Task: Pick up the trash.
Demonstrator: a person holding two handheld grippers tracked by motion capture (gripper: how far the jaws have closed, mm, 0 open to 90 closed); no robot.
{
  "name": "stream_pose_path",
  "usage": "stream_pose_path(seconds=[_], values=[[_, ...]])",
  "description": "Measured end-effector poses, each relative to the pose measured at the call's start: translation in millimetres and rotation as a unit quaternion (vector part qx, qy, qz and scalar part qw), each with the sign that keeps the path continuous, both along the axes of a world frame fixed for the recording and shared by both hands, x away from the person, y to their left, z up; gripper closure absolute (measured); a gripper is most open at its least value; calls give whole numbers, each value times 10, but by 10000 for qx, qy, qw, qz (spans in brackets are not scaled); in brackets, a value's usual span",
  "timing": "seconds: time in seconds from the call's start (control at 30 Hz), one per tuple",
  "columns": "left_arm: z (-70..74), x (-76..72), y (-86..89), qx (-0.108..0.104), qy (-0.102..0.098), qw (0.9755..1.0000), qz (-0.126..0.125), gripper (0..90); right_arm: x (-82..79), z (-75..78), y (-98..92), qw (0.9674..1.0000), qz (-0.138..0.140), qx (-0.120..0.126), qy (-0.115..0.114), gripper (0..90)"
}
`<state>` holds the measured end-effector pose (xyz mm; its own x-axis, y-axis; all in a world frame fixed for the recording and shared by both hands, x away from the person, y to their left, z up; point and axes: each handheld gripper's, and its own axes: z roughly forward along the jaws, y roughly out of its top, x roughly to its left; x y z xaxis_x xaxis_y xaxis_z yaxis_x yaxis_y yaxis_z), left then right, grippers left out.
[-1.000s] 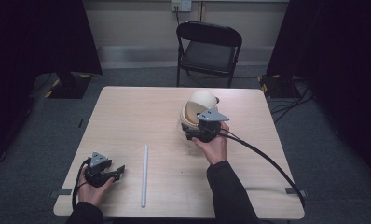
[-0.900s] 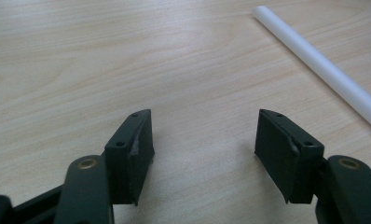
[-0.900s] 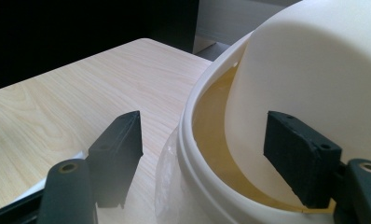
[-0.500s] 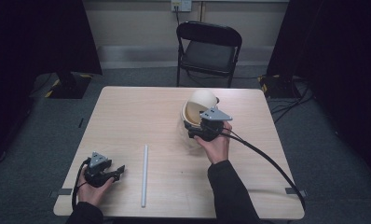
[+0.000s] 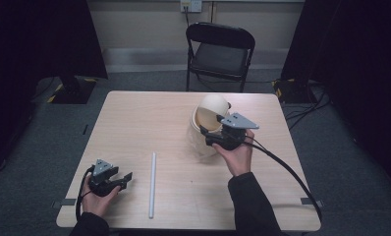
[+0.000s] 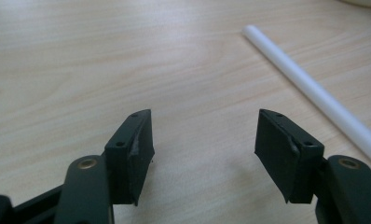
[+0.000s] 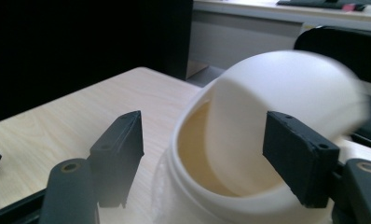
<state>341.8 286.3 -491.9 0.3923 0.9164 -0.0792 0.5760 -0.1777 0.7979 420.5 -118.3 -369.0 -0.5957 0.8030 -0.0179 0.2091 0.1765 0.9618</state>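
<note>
A cream bin (image 5: 203, 145) with a domed swing lid (image 5: 214, 104) stands right of the table's middle. My right gripper (image 5: 207, 135) is open at the bin's near side. In the right gripper view its jaws straddle the rim (image 7: 179, 154) without closing, and the lid (image 7: 286, 88) is tilted and blurred, showing the hollow inside. A white tube (image 5: 153, 184) lies lengthwise near the front left. My left gripper (image 5: 126, 178) rests open on the table left of the tube, with bare wood between its jaws (image 6: 204, 140) and the tube (image 6: 314, 88) off to one side.
A black folding chair (image 5: 220, 51) stands behind the table's far edge. The light wooden table (image 5: 139, 123) has bare room at the left and far side. A cable (image 5: 287, 172) trails from the right gripper over the front right corner.
My right gripper has shifted slightly to the right at the bin, and the lid looks to be swinging. The left gripper and the tube have stayed put.
</note>
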Motion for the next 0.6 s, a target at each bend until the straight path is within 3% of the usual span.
stream_pose_path(seconds=[0.13, 0.27, 0.37, 0.6], values=[[62, 9, -30, -52, -83, 9999, -35, 375, -100, 65, -248, 9997, -177, 99, -95, 285], [127, 52, -124, -125, -208, 9997, -90, 389, -225, -5, -544, 9992, -386, 76, -30, 283], [162, 113, -236, -153, -243, 9994, -169, 402, -309, -148, -763, 9981, -592, 138, 94, 284], [144, 270, -514, -59, -166, 9992, -353, 426, -401, -656, -1180, 9926, -990, 81, 696, 283]])
